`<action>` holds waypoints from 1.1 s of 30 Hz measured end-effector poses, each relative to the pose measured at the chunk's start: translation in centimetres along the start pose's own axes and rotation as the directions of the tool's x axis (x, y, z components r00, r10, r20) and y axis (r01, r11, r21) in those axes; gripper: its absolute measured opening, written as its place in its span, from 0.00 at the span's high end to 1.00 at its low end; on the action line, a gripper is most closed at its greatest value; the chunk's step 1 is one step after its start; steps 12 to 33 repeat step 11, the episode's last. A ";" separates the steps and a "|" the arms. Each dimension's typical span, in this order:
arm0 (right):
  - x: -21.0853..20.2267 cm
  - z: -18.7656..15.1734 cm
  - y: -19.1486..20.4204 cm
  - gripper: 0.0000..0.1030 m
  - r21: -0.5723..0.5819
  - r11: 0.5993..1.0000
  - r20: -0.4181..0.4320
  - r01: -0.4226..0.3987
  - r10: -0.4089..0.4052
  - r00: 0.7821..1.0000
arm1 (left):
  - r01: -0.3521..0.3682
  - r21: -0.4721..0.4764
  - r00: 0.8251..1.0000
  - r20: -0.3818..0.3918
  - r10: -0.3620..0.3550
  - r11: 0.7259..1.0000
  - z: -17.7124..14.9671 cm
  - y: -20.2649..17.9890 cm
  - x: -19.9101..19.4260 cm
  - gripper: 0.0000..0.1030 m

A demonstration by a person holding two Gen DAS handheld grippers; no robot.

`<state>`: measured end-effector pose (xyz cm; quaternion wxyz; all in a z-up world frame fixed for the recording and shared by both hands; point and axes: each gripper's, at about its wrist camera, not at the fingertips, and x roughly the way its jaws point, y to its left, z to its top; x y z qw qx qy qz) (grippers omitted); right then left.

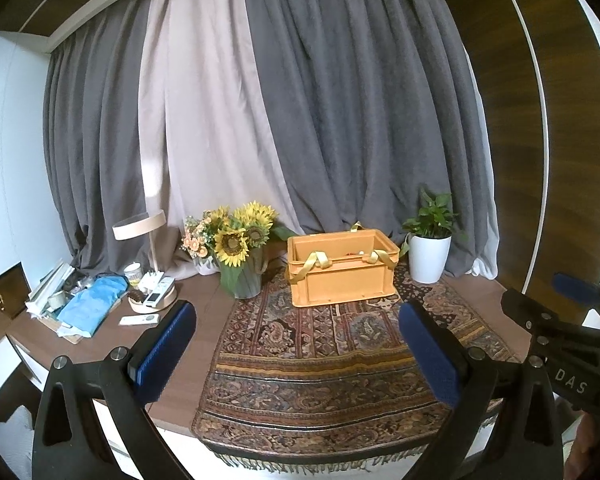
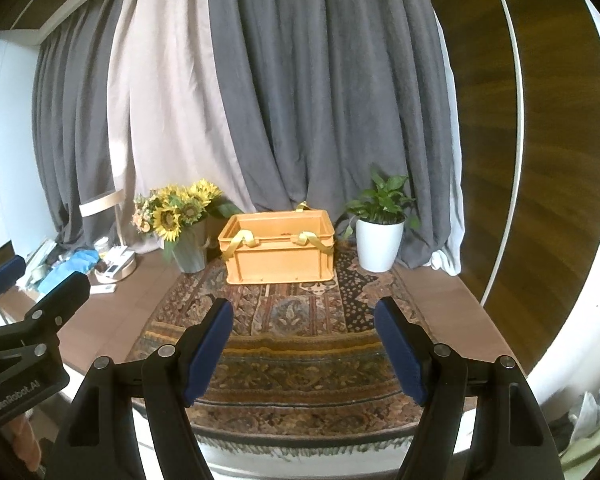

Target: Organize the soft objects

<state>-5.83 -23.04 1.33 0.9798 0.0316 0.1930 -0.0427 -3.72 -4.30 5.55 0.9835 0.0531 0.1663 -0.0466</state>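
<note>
An orange plastic crate [image 1: 342, 276] with yellow ribbon handles stands at the back of a patterned cloth [image 1: 320, 360] on the table. It also shows in the right wrist view [image 2: 278, 248]. A small red and white item barely shows inside it. My left gripper [image 1: 296, 326] is open and empty over the near part of the cloth. My right gripper [image 2: 302, 320] is open and empty over the cloth [image 2: 284, 364], to the right of the left one. Each gripper shows at the edge of the other's view.
A sunflower vase [image 1: 242, 248] stands left of the crate and a white potted plant [image 1: 430, 250] right of it. At far left are a lamp [image 1: 142, 228], a tray with remotes [image 1: 154, 294] and a blue cloth [image 1: 94, 306]. Curtains hang behind.
</note>
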 end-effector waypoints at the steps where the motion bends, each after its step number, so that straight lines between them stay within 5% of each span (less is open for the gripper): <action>1: -0.2 0.0 -0.1 0.28 0.000 1.000 0.000 -0.001 0.001 1.000 | -0.001 0.000 1.000 -0.002 0.001 1.000 0.0 -0.3 -0.1 0.00; 33: -1.6 -0.6 -1.8 0.28 0.003 1.000 0.012 0.002 -0.002 1.000 | 0.000 -0.003 1.000 0.004 0.000 1.000 -0.3 -1.8 -1.6 0.00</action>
